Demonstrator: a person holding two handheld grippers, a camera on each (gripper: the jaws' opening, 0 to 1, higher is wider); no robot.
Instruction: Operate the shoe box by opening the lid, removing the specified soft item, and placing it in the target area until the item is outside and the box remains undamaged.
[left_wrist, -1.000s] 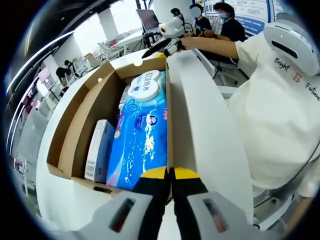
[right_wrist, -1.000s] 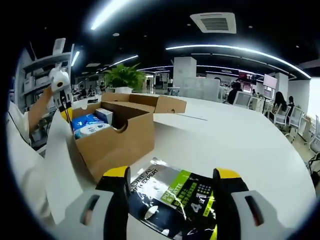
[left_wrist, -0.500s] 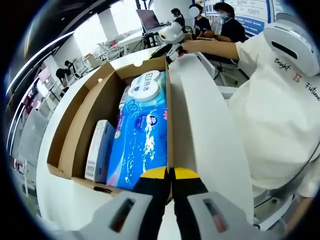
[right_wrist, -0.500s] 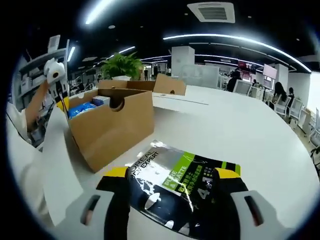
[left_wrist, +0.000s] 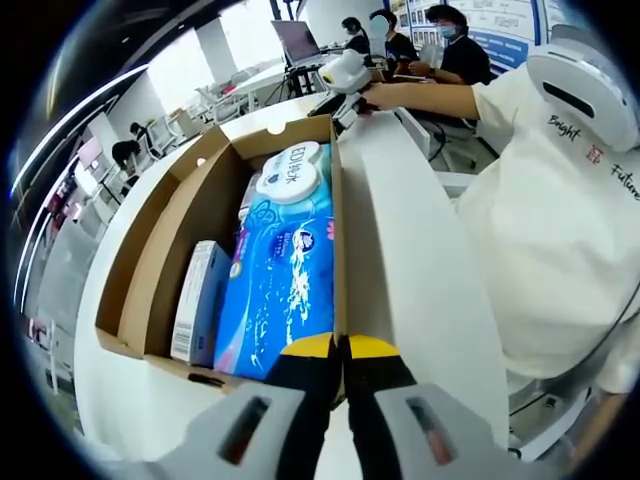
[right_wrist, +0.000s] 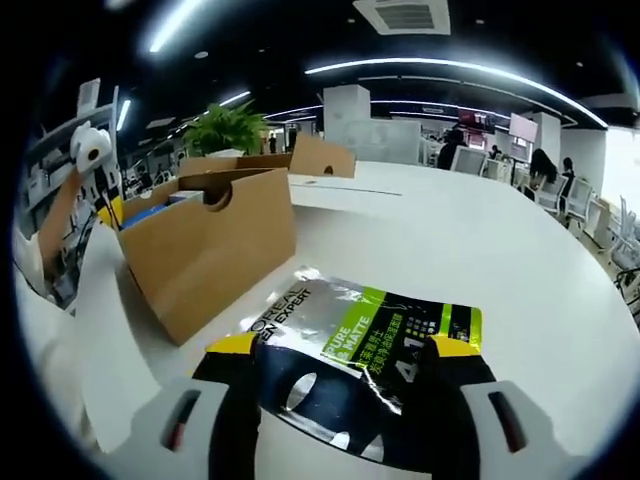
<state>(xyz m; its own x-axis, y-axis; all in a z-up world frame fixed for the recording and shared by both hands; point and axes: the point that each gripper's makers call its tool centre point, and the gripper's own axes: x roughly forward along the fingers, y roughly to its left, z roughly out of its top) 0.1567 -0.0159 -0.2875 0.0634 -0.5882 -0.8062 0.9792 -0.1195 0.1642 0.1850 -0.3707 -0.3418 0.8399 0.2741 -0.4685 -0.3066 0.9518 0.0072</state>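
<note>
Our right claw (right_wrist: 345, 365), jaws wide apart, straddles the black-and-green pouch (right_wrist: 372, 345) lying flat on the table (right_wrist: 480, 240); our left claw (left_wrist: 340, 350) pinches the white lid (left_wrist: 400, 240).

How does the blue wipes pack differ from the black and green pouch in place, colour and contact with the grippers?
The blue wipes pack lies inside the cardboard shoe box, beside a small carton; the black and green pouch lies outside it on the white table. The pack is blue with a white round lid; the pouch is glossy black, silver and green. The right gripper straddles the pouch with open jaws; the pack is untouched. Both are soft packs.
</note>
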